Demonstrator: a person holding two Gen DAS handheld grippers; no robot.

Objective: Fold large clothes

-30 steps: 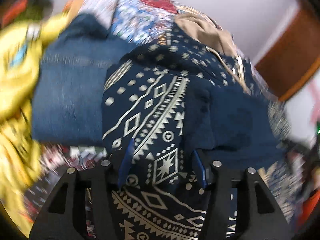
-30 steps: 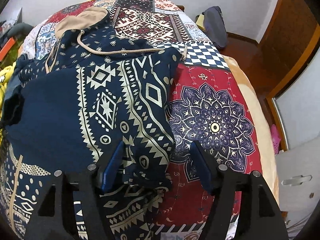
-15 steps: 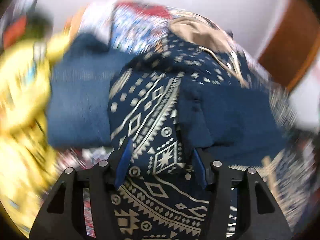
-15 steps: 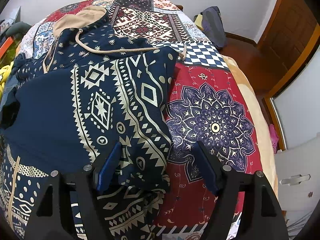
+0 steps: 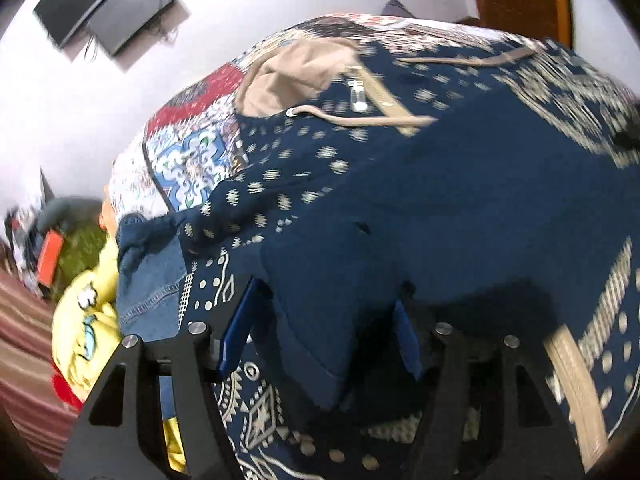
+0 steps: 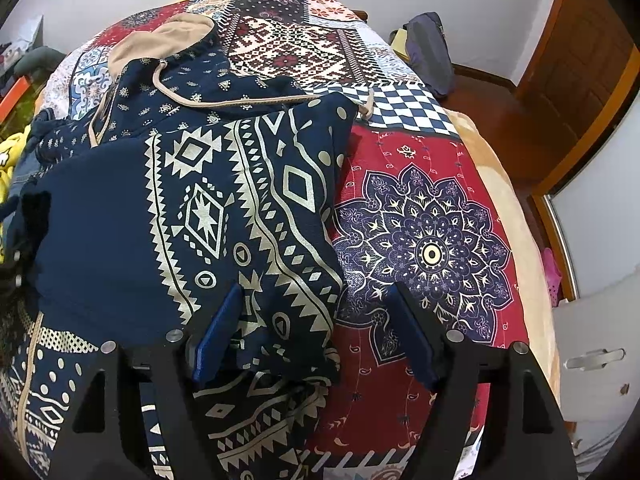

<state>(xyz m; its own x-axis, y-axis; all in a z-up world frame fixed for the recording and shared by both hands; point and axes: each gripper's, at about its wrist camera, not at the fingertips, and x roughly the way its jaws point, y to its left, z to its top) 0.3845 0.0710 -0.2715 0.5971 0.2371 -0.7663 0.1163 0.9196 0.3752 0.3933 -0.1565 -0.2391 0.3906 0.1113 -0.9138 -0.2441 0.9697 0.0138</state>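
- Patchwork bedspread covers the bed; white walls, a wooden door and a bag on the floor lie beyond.
- Right wrist view: the navy patterned hoodie lies on the left half of the bed, its tan-lined hood at the far end, so its long axis runs away from the tongs.
- The right gripper stands wide, holding nothing, straddling the hoodie's right edge: the left blue pad rests over cloth, the right over bare bedspread. A folded panel with the geometric print lies directly ahead.
- Left wrist view, blurred and tilted: the left gripper has navy cloth bunched between its pads; the gap is moderate, and whether it pinches cannot be told.
- This view alone shows denim jeans and a yellow garment just left of the hoodie, plus a wall-mounted screen.
- Judged nearer the loose left-side fold, the left hand seems placed to carry it across.
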